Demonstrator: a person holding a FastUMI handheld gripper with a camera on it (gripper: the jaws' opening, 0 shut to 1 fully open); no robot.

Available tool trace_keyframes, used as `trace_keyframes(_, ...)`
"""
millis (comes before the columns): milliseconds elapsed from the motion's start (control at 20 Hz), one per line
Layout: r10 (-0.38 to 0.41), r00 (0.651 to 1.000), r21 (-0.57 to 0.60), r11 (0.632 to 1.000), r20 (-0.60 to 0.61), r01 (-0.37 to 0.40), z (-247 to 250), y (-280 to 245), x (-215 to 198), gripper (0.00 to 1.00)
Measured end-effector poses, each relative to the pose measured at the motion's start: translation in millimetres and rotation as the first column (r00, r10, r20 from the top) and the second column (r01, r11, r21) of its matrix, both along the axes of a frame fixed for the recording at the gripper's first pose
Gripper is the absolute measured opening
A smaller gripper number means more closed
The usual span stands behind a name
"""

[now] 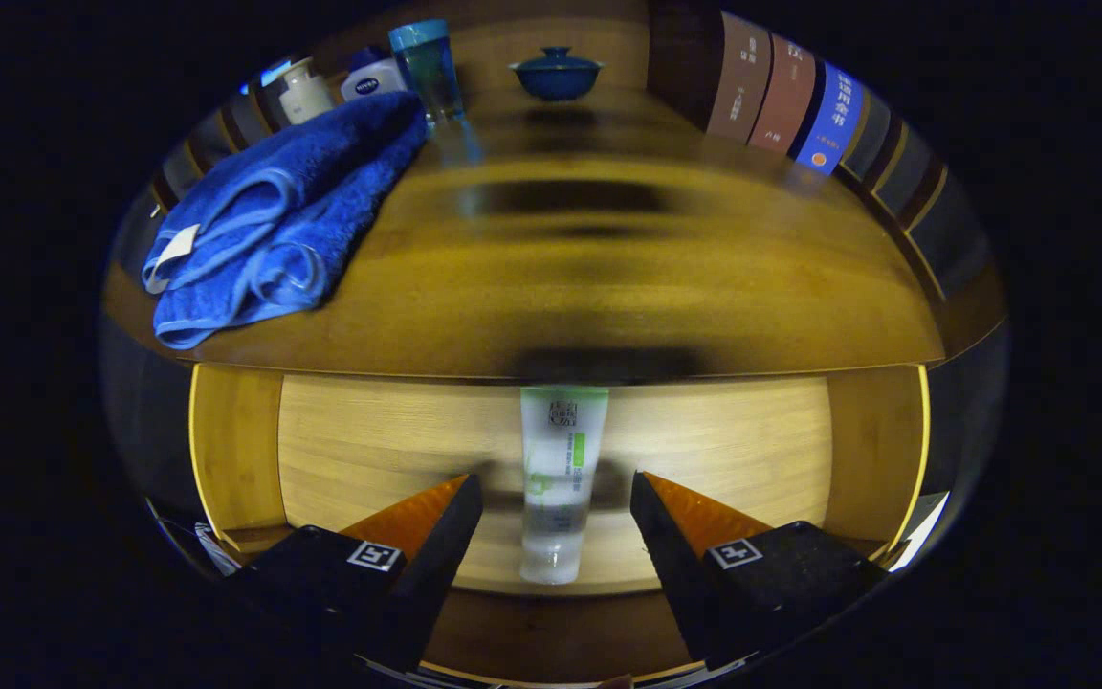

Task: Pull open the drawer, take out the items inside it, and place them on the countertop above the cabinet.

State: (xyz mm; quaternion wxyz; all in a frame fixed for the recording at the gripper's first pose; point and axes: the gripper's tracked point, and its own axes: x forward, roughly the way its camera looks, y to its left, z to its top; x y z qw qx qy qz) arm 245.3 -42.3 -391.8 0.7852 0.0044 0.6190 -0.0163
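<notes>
Pale translucent squeeze tube with green cap and green print [558,478] lies flat on the floor of the open light-wood drawer [369,440], cap end pointing to 12 o'clock under the counter's front edge, clear crimped end toward me at 6. It runs lengthwise down the middle of the drawer floor.

My claw [557,493] is spread wide, holding nothing. One finger sits at the tube's 9 o'clock, the other at its 3 o'clock; a gap shows on each side, neither finger touching it.

Above the drawer, glossy brown wooden counter [628,277]. On it, at 10 o'clock from the tube, a folded blue terry towel with a pale tag [274,220], lying up to the counter's front edge. Behind the towel toward 11 o'clock: small white bottle [304,91], white bottle with dark blue label [371,81], and a tall clear blue-green bottle with light blue cap [427,67], the last just beside the towel's far corner. At 12 o'clock, far back, a dark blue lidded bowl [557,74]. At 1 o'clock, a row of upright books, brown and blue spines [785,100].
</notes>
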Motion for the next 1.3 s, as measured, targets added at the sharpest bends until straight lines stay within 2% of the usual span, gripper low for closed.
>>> trace_keyframes(200, -0.045, 0.998, -0.023, 0.999, -0.033, 0.044, -16, -5, 1, 0.96)
trace_keyframes(400, -0.069, 0.995, -0.011, 0.998, -0.066, 0.068, -26, -1, -6, 0.58)
trace_keyframes(450, -0.058, 0.997, -0.014, 0.998, -0.056, 0.057, -23, -1, -5, 0.57)
trace_keyframes(550, -0.04, 0.998, -0.001, 0.999, -0.039, 0.04, -23, 0, -8, 0.47)
trace_keyframes(650, -0.064, 0.997, 0.04, 0.997, -0.042, 0.065, -18, 4, -19, 0.37)
trace_keyframes(750, -0.078, 0.996, 0.062, 0.995, -0.032, 0.08, -8, 2, -26, 0.36)
trace_keyframes(1000, -0.062, 0.998, 0.085, 0.995, 0.027, 0.059, 37, 1, -38, 0.36)
trace_keyframes(1150, -0.032, 0.997, 0.074, 0.997, 0.076, 0.026, 70, 1, -34, 0.36)
trace_keyframes(1300, -0.034, 0.995, 0.122, 0.992, 0.097, 0.022, 101, 12, -27, 0.36)
